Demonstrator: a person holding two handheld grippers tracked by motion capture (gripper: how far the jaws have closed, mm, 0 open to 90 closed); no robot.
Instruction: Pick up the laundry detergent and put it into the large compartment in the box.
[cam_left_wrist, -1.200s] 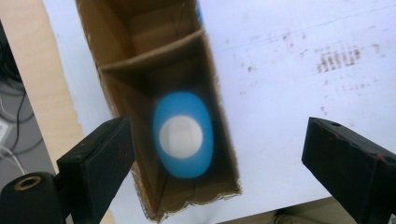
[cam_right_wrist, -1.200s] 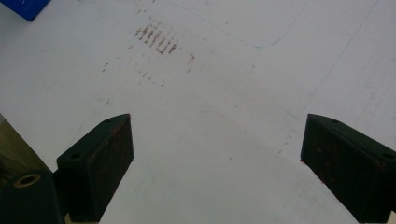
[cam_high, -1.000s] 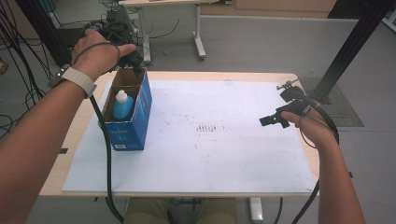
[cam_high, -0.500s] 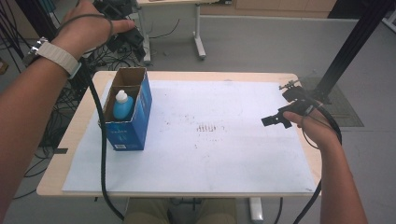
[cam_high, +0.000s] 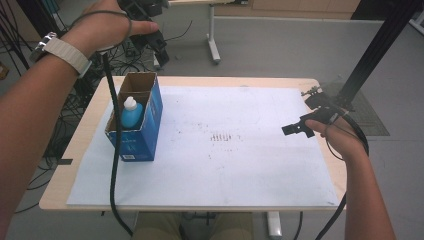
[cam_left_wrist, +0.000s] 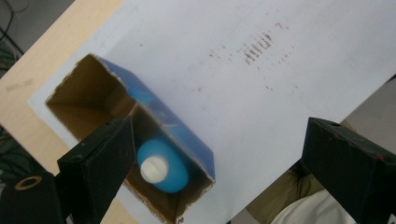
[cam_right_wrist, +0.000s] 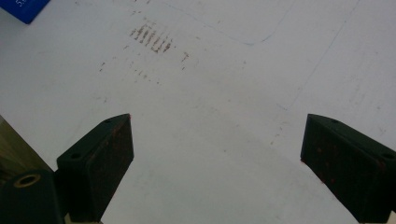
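White paper (cam_high: 240, 165) is spread over the one wooden table (cam_high: 85, 145), and on its left part a single blue cardboard box (cam_high: 142, 127) is stood with its top open. Two compartments are formed inside the box by a cardboard divider: one blue bottle (cam_high: 131, 111) with a white cap is held upright in the nearer compartment, while the farther one is seen empty in the left gripper view. A patch of small brown marks (cam_high: 222, 136) is printed near the middle of the paper.

Two grippers are counted. The left gripper (cam_high: 145, 20) is held high beyond the table's far left corner, above the box, its jaws wide apart on nothing. Compared with a second ago, it has been lifted up and away from the box rim. The right gripper (cam_high: 295, 129) is kept over the paper's right edge, jaws likewise spread and empty, its place almost unchanged.
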